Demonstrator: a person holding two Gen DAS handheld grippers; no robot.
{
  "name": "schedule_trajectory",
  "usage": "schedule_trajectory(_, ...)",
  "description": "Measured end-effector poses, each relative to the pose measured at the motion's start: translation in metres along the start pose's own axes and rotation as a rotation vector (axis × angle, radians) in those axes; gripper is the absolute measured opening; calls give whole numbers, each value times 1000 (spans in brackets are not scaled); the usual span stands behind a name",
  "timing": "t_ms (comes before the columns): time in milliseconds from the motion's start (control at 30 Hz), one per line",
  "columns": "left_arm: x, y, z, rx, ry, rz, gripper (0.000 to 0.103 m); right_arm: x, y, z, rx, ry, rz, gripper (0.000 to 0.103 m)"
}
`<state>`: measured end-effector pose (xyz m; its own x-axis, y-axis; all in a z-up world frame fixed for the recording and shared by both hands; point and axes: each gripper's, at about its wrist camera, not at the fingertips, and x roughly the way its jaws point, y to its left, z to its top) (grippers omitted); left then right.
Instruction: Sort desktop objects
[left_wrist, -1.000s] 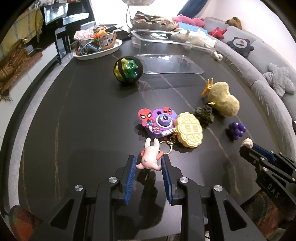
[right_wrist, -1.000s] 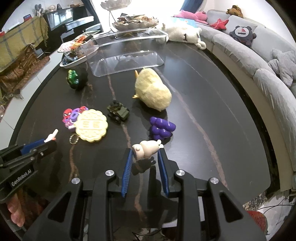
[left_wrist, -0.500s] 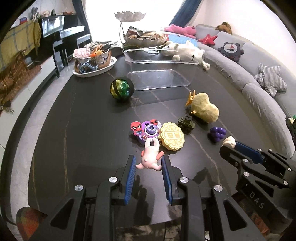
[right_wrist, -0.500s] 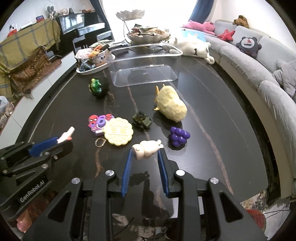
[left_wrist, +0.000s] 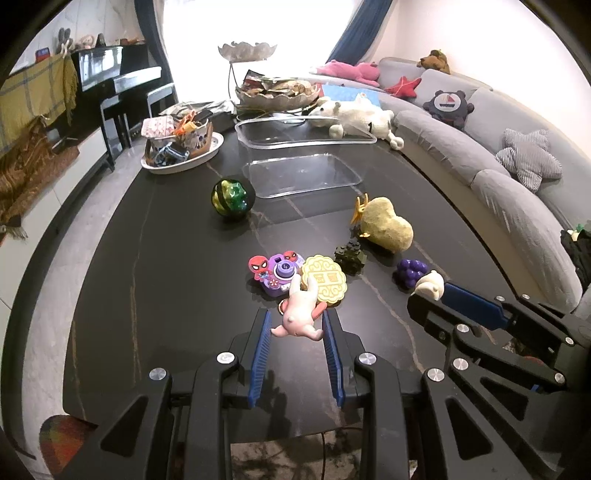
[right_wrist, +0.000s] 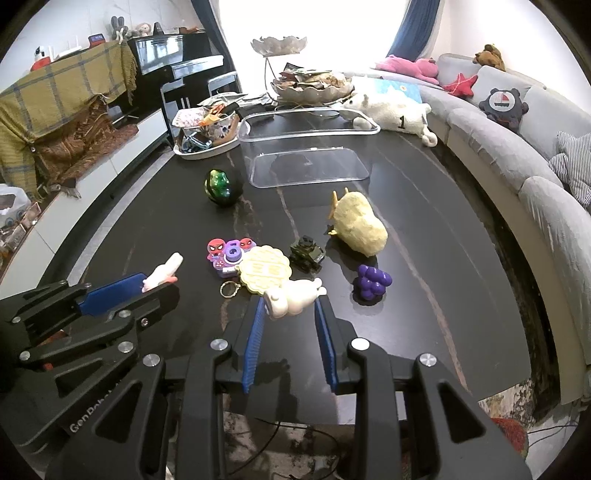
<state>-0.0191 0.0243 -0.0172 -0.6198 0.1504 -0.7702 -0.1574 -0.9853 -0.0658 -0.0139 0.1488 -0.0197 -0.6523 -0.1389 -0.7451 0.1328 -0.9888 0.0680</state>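
Note:
My left gripper (left_wrist: 295, 325) is shut on a pink rabbit figure (left_wrist: 300, 315) and holds it above the dark table's near edge. My right gripper (right_wrist: 290, 308) is shut on a cream figure (right_wrist: 291, 297), also raised; it shows in the left wrist view (left_wrist: 430, 284). On the table lie a purple Spider-Man toy camera (left_wrist: 277, 273), a yellow mooncake-shaped piece (left_wrist: 325, 280), a small dark tank (right_wrist: 306, 253), purple grapes (right_wrist: 371, 284), a yellow plush (right_wrist: 360, 223) and a green-black ball (left_wrist: 232, 195).
A clear plastic bin (left_wrist: 303, 162) stands at the far middle of the table (left_wrist: 166, 258). A white oval tray of clutter (left_wrist: 181, 147) sits far left. A white plush (right_wrist: 391, 110) lies far right. A grey sofa (left_wrist: 517, 192) curves along the right side.
Both grippers have risen and pulled back from the table with their figures still held; the table objects look farther away and more of the room shows.

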Motion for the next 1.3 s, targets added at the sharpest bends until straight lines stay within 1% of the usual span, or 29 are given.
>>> schedule_trajectory(300,-1,-1,5,-7,-1,2,26,-4,3,3,-2,-11,4,26)
schedule_trajectory(633,-1,-2,22,3,-20,20,25,-2,0,20,4,-32,2,26)
schedule_trajectory(1133,7,-5,65,24,-45,24,24,6,-9,60,7,-71,-11,26)
schedule_trajectory(1200,8,-6,73,28,-48,17,24,6,-10,68,3,-77,-2,24)
schedule_trajectory(1233,9,-6,77,27,-49,13,24,7,-10,72,4,-79,4,20)
schedule_trajectory(1300,10,-5,86,21,-51,4,24,8,-11,79,8,-84,18,20)
